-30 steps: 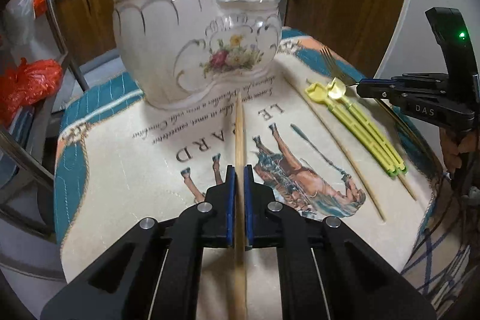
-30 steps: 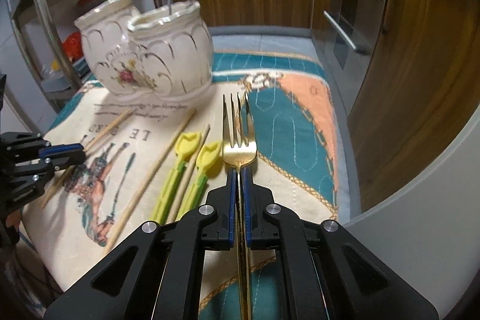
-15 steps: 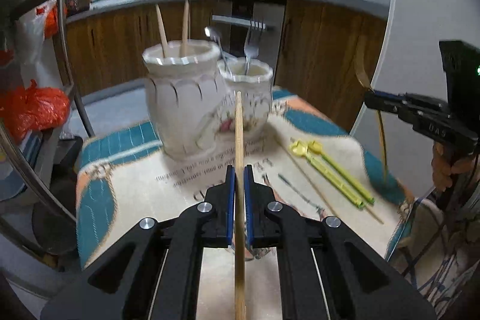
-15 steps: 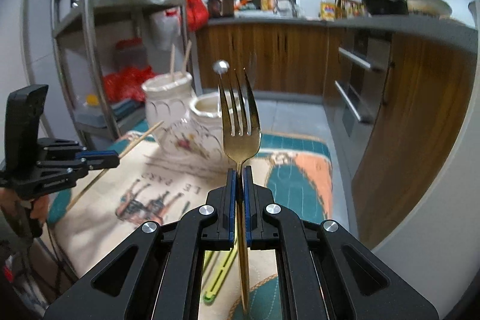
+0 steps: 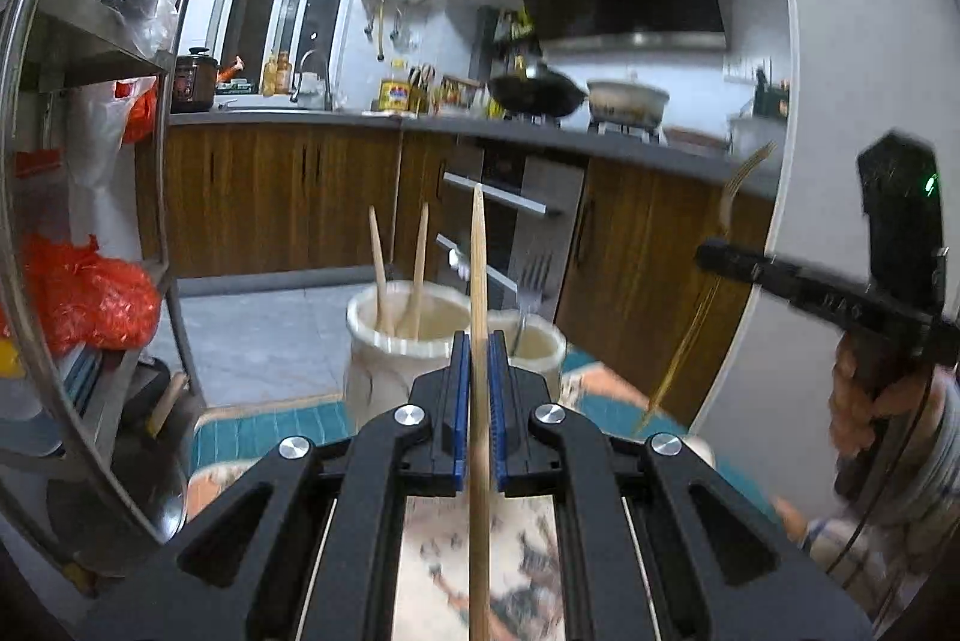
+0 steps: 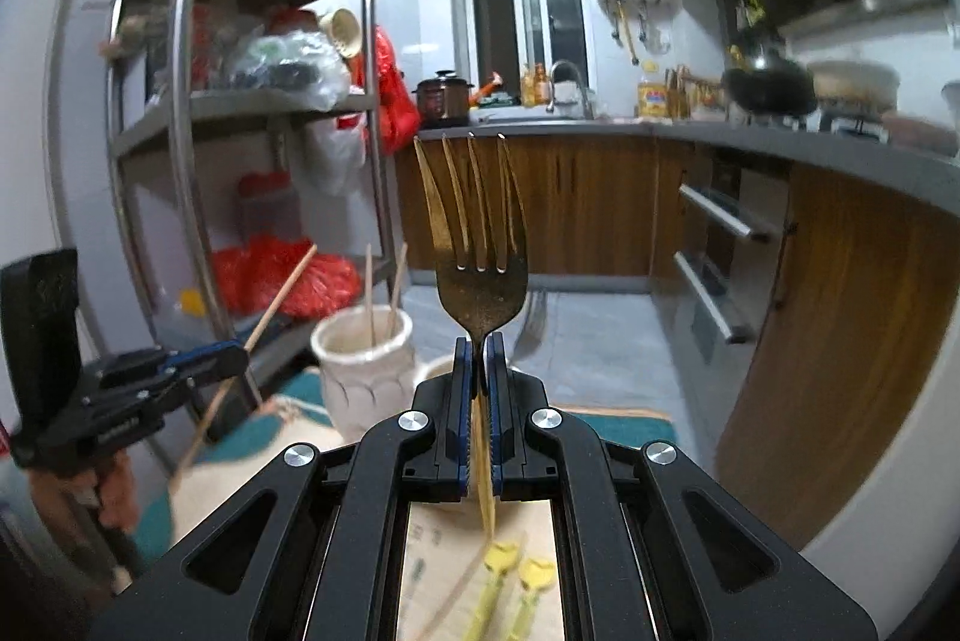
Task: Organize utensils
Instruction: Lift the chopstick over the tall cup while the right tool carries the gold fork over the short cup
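Left wrist view: the left tongs (image 5: pixel 479 341) are clamped on a wooden chopstick (image 5: pixel 478 269), raised above the 2-compartment ceramic holder (image 5: pixel 384 371); 2 chopsticks (image 5: pixel 399 275) stand in its left compartment and a silver fork (image 5: pixel 531 281) in its right. Farther right, the right tongs (image 6: pixel 479 341) grip a gold fork (image 6: pixel 480 245), tines up, above 2 yellow utensils (image 6: pixel 510 587) on the patterned cloth (image 6: pixel 432 551).

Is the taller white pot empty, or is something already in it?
Not empty: two wooden chopsticks stand in the taller white pot.
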`<act>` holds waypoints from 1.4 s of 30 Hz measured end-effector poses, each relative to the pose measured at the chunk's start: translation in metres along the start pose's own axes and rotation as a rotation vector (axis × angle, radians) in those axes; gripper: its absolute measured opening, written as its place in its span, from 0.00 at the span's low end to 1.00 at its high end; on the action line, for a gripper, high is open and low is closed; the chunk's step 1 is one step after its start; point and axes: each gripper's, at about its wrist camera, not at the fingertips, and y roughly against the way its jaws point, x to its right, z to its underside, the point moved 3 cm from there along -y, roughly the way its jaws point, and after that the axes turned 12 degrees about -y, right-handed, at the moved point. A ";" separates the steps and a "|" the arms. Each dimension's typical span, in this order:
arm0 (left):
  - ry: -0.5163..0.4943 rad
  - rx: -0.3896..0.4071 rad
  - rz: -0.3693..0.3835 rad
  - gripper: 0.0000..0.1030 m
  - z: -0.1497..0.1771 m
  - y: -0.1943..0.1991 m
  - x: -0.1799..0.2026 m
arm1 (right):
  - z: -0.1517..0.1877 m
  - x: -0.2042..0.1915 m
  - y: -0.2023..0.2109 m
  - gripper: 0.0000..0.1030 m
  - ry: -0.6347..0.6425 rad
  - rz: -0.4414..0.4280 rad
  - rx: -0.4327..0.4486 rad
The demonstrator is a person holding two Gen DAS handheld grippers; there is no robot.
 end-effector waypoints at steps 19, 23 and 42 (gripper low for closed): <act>0.135 0.213 -0.072 0.06 -0.065 -0.084 -0.049 | -0.059 -0.012 -0.047 0.05 -0.030 -0.007 0.131; 0.103 0.216 -0.168 0.06 -0.058 -0.099 -0.046 | -0.058 -0.006 -0.067 0.05 -0.049 -0.017 0.152; 0.039 0.069 -0.192 0.06 0.003 -0.094 -0.048 | 0.004 0.029 -0.116 0.06 -0.134 0.036 -0.010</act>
